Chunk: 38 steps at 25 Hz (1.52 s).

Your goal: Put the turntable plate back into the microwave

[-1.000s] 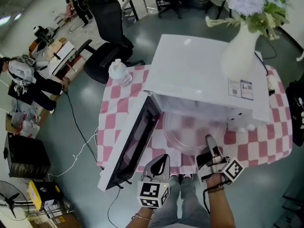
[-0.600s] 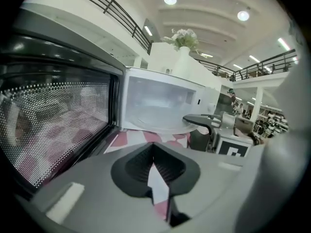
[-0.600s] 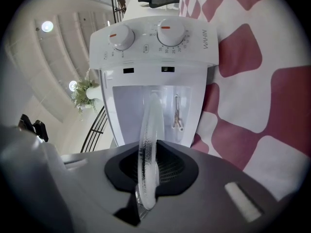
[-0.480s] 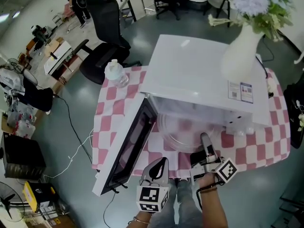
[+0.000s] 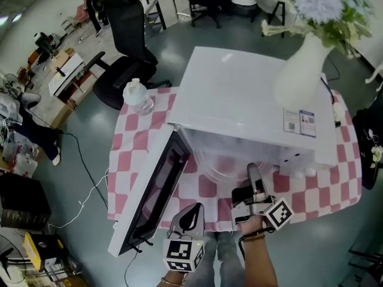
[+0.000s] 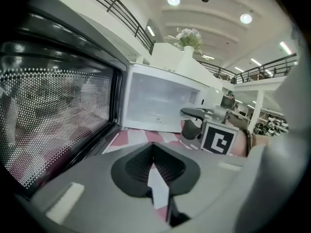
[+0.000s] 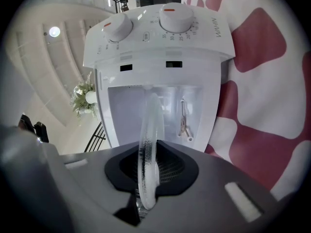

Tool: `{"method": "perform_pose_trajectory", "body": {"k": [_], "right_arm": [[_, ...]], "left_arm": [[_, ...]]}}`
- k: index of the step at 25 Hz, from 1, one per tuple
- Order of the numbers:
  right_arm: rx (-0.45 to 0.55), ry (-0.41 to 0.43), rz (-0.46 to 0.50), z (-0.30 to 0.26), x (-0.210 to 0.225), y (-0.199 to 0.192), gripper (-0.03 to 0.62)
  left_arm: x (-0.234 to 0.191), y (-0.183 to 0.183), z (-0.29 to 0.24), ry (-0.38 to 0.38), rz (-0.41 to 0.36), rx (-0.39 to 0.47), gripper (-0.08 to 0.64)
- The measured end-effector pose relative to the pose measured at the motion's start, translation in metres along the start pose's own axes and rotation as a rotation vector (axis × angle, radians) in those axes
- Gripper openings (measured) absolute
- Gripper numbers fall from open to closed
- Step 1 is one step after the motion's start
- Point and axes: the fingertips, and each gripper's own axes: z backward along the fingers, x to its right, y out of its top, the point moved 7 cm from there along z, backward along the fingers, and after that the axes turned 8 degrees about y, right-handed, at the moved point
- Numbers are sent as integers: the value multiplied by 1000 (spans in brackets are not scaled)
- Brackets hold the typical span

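Note:
The white microwave (image 5: 239,94) stands on a pink checked tablecloth (image 5: 133,154), its door (image 5: 149,193) swung wide to the left. My right gripper (image 5: 251,172) is shut on the rim of the clear glass turntable plate (image 5: 220,160), which lies roughly flat and reaches partly into the cavity mouth. In the right gripper view the plate (image 7: 148,144) shows edge-on between the jaws, with the cavity (image 7: 170,115) straight ahead. My left gripper (image 5: 190,215) hangs shut and empty in front of the table, beside the door (image 6: 53,125).
A white vase of flowers (image 5: 299,70) stands on the microwave's top. A water bottle (image 5: 137,97) sits at the table's far left corner. Behind the table is a black office chair (image 5: 122,46). A cable (image 5: 90,178) trails on the floor at the left.
My right gripper has carried the plate forward, further into the microwave's opening. The left gripper has stayed shut in about the same place.

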Motion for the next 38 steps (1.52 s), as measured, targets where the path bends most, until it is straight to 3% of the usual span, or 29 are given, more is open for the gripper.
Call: {"method": "perform_pose_trajectory", "body": {"k": [38], "right_arm": [[126, -87, -1, -75, 33, 27, 40]], "left_arm": [[-7, 2, -25, -9, 80, -17, 0]]}}
